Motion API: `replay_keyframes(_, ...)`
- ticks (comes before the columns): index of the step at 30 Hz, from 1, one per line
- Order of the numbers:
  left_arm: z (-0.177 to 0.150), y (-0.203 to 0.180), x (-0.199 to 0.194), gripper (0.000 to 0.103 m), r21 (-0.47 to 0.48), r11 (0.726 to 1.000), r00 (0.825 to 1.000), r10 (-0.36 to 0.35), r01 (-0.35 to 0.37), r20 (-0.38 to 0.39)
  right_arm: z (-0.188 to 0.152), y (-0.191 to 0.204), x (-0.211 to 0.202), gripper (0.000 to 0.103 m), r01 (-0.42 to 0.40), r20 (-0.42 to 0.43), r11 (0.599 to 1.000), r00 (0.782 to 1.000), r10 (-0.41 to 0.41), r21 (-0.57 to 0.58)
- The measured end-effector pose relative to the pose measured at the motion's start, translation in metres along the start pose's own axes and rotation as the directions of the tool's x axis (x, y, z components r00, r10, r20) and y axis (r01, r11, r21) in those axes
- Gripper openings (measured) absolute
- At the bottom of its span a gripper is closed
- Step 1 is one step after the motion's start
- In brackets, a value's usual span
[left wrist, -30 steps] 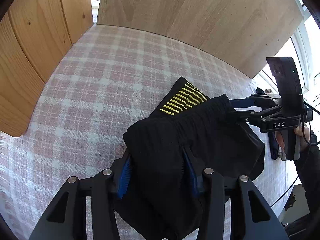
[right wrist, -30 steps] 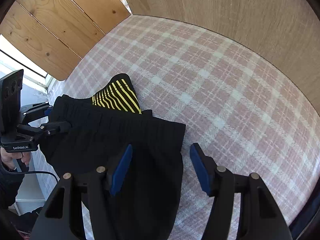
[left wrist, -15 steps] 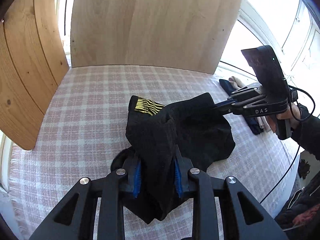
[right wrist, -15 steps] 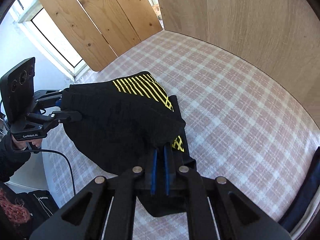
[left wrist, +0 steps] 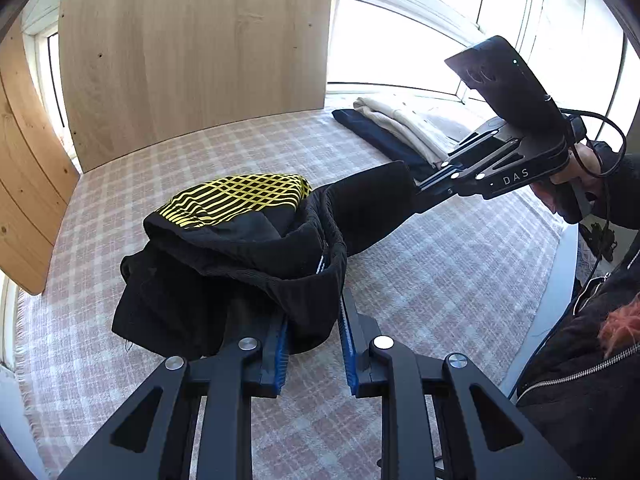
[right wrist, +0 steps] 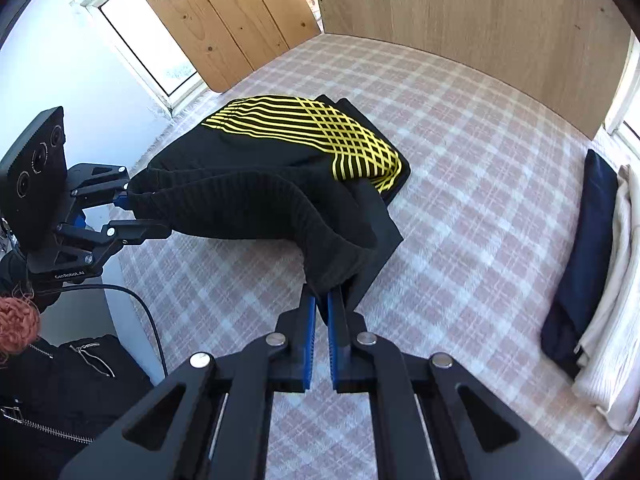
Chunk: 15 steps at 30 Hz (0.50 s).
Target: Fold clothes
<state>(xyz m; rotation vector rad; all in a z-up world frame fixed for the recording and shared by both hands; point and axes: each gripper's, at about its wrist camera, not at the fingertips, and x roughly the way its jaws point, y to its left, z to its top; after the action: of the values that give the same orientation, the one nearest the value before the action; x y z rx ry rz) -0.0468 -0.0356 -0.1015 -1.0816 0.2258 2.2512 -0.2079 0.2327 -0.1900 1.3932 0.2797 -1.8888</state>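
Observation:
Black shorts with a yellow striped pattern (left wrist: 240, 236) (right wrist: 288, 168) hang lifted above the pink plaid cloth (left wrist: 440, 280) (right wrist: 460, 184). My left gripper (left wrist: 314, 300) is shut on one end of the black ribbed waistband; it also shows in the right wrist view (right wrist: 130, 210). My right gripper (right wrist: 322, 296) is shut on the other end of the waistband, and shows in the left wrist view (left wrist: 418, 190). The waistband stretches between the two grippers; the rest of the fabric droops below in folds.
A folded navy garment (right wrist: 580, 256) (left wrist: 384, 140) and a folded cream garment (right wrist: 616, 304) (left wrist: 404, 124) lie at the right edge of the cloth. Wooden panels (left wrist: 192, 48) (right wrist: 460, 12) stand along the far sides. Windows sit behind.
Both grippers have lifted the shorts off the cloth and moved apart, stretching the waistband between them. The right gripper, open a second ago, closed on the waistband.

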Motion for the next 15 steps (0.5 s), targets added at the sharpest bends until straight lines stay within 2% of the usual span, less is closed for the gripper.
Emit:
replay_keyframes(5,-0.016,-0.036,0.004,0.021,0.134,0.991,0.999,0.02,-0.013,-0.049,-0.044,0.012,0.014,0.006,0.077,-0.052,0.996,0.996,-0.079,-0.038)
replay_keyframes(9,-0.031,-0.043,0.009,0.021,0.155,0.987,0.996,0.052,-0.04,-0.074,-0.053,0.004,0.011,0.007,0.085,-0.06,0.996,0.995,-0.085,-0.002)
replay_keyframes(12,-0.033,-0.046,0.01,0.021,0.167,0.985,0.995,0.056,-0.042,-0.081,-0.047,-0.01,-0.011,0.01,0.079,-0.019,0.995,0.997,-0.078,0.062)
replay_keyframes(14,-0.034,-0.047,0.012,0.021,0.168,0.985,0.995,0.061,-0.047,-0.083,-0.033,-0.018,-0.023,0.034,0.11,0.015,0.99,0.994,-0.112,0.084)
replay_keyframes(15,-0.034,-0.048,0.014,0.021,0.171,0.984,0.993,0.068,-0.051,-0.092,-0.025,-0.02,-0.025,0.057,0.123,0.024,0.988,0.992,-0.126,0.088)
